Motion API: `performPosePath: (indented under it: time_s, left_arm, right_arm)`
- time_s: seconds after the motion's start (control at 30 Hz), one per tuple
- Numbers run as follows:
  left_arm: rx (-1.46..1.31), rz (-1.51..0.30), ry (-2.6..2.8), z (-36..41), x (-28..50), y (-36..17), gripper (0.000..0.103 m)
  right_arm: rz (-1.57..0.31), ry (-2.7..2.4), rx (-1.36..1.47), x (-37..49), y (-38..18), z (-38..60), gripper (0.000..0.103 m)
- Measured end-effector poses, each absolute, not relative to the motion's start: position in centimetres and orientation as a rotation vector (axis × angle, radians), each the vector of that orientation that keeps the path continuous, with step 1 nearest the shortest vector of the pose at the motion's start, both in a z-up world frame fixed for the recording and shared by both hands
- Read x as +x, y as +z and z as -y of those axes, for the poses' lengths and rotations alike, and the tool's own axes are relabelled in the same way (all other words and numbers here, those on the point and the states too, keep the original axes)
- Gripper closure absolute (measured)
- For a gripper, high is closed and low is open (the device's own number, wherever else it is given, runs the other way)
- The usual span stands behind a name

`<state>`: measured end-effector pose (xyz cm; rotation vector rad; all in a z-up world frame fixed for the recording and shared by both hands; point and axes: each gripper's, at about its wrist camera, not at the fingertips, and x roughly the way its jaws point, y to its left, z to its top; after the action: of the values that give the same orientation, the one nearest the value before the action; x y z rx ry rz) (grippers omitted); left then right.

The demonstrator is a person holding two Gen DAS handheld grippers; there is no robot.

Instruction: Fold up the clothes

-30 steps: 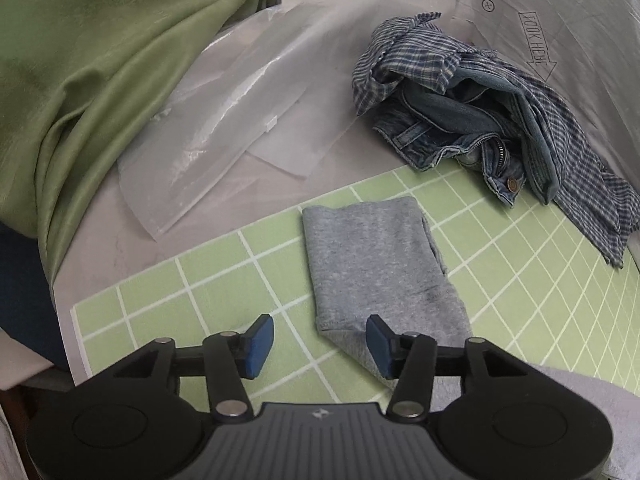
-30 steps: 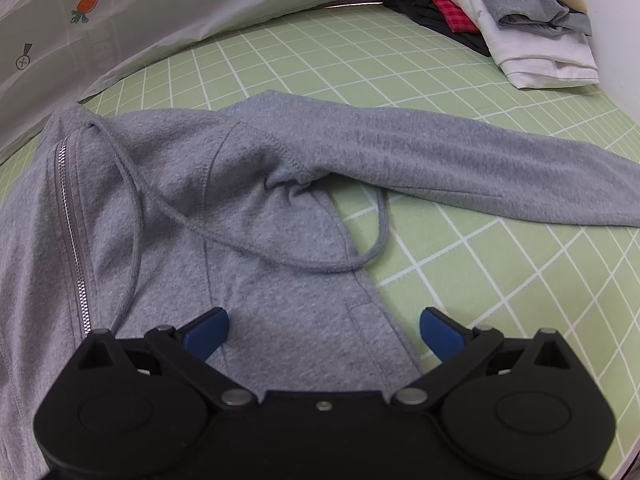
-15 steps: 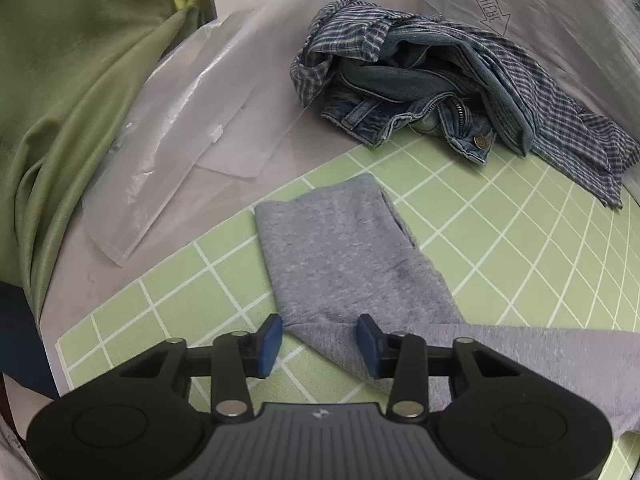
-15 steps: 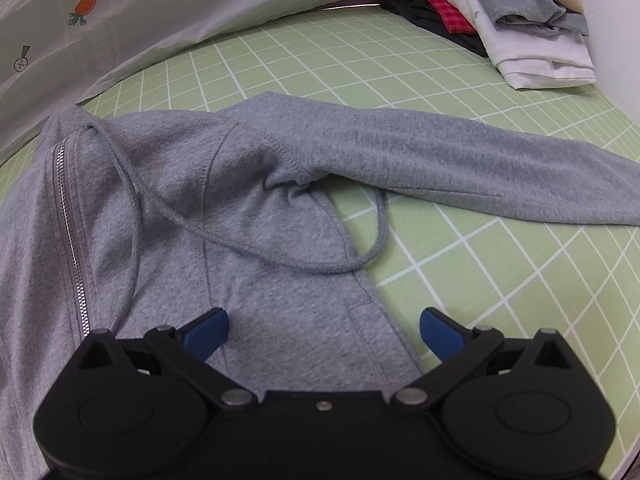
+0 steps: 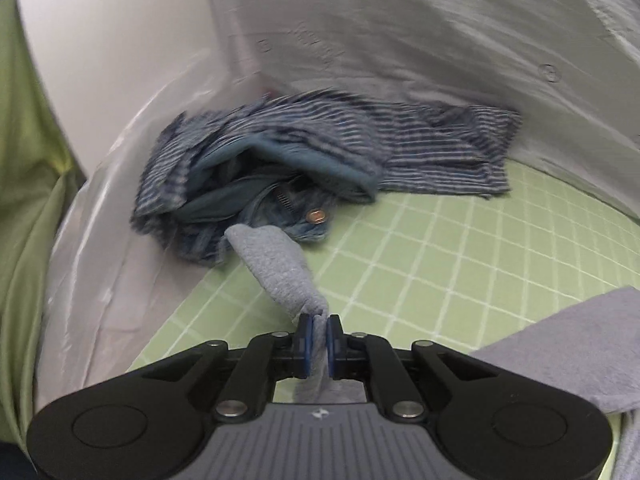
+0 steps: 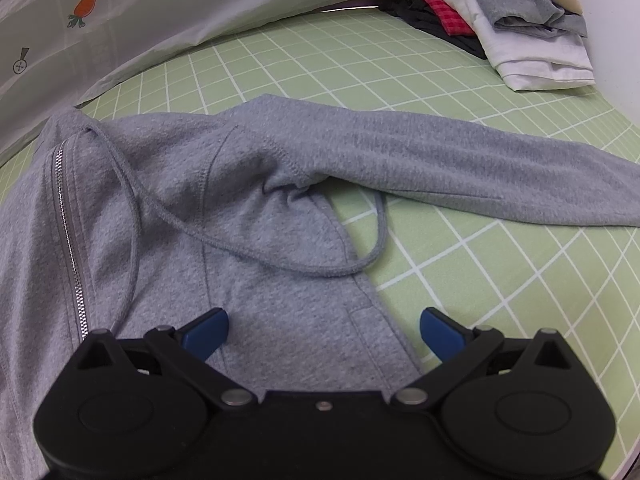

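A grey zip hoodie [image 6: 248, 208] lies spread on the green grid mat [image 6: 500, 272], zipper at the left, one sleeve [image 6: 460, 168] stretched to the right, drawstring looped across the chest. My right gripper [image 6: 324, 328] is open, hovering low over the hoodie's body. My left gripper [image 5: 318, 340] is shut on the hoodie's other sleeve [image 5: 280, 268], which rises bunched from the jaws; more grey fabric [image 5: 580, 344] lies at the right.
A crumpled plaid shirt and jeans [image 5: 280, 176] lie at the mat's far edge. A stack of folded clothes [image 6: 500, 20] sits at the far right. White carrot-print sheet [image 6: 160, 12] bounds the back; clear plastic [image 5: 100, 248] and green cloth [image 5: 24, 200] at left.
My left gripper closed on the grey sleeve and lifted it, swinging right so the view now faces the plaid pile. My right gripper has stayed put and open.
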<state>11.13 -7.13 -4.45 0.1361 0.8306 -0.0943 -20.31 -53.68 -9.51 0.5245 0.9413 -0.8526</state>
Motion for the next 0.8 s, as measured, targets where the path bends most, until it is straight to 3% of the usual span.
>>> performPosePath:
  time_s: [0.23, 0.57, 0.8]
  left_arm:
    - [0.166, -1.004, -0.366, 14.9, 8.9, -8.3, 0.084]
    - [-0.009, -0.976, -0.258, 11.3, 11.0, -6.6, 0.045]
    - [0.021, -1.072, -0.188, 10.0, 14.3, -9.4, 0.043]
  right_arm:
    - [-0.943, -0.847, 0.524, -20.3, -9.5, 53.7, 0.0]
    - [-0.949, -0.852, 0.521, -20.2, -9.5, 53.6, 0.0]
    - [-0.949, -0.85, 0.521, -20.3, -9.5, 53.6, 0.0]
